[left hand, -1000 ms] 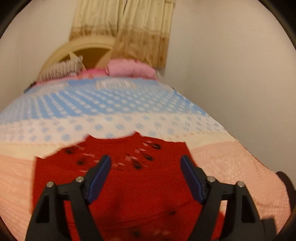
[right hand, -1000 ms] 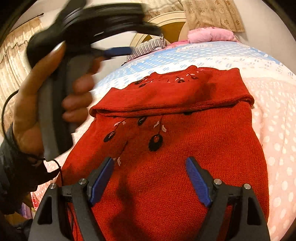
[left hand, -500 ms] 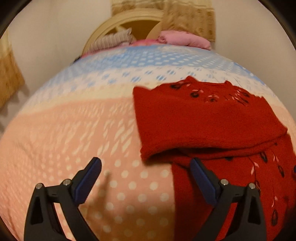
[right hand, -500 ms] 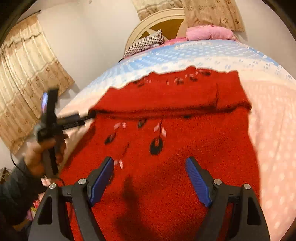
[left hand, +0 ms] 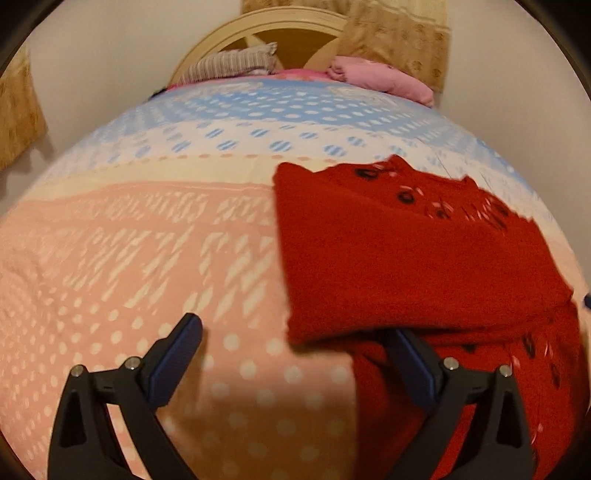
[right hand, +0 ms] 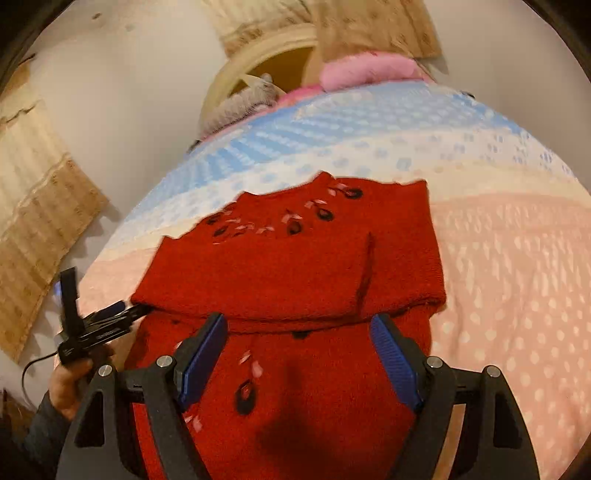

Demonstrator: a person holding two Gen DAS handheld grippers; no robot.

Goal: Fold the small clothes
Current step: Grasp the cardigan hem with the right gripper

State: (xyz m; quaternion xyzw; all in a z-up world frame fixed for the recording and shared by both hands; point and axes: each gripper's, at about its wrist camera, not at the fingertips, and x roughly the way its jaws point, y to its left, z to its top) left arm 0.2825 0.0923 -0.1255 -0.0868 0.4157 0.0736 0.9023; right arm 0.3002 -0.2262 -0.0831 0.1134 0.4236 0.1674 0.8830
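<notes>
Left tongs [left hand: 291, 363] have just been opening, now wide, straddling the left edge of the red sweater [right hand: 295, 280]'s folded-over flap, nothing pinched. Sweater lies flat mid-bed [left hand: 147, 258], top folded down. Right tongs [right hand: 301, 360] open, empty, over the sweater below the fold, probably lining up the next fold. White print on the left tool, unreadable.

Black tongs [right hand: 297, 354] w/ blue pads [right hand: 201, 356], silver screws, dark sleeve [right hand: 40, 435].

Pink pillow [left hand: 384, 79] and striped pillow [left hand: 229, 66] by headboard [left hand: 258, 31].
</notes>
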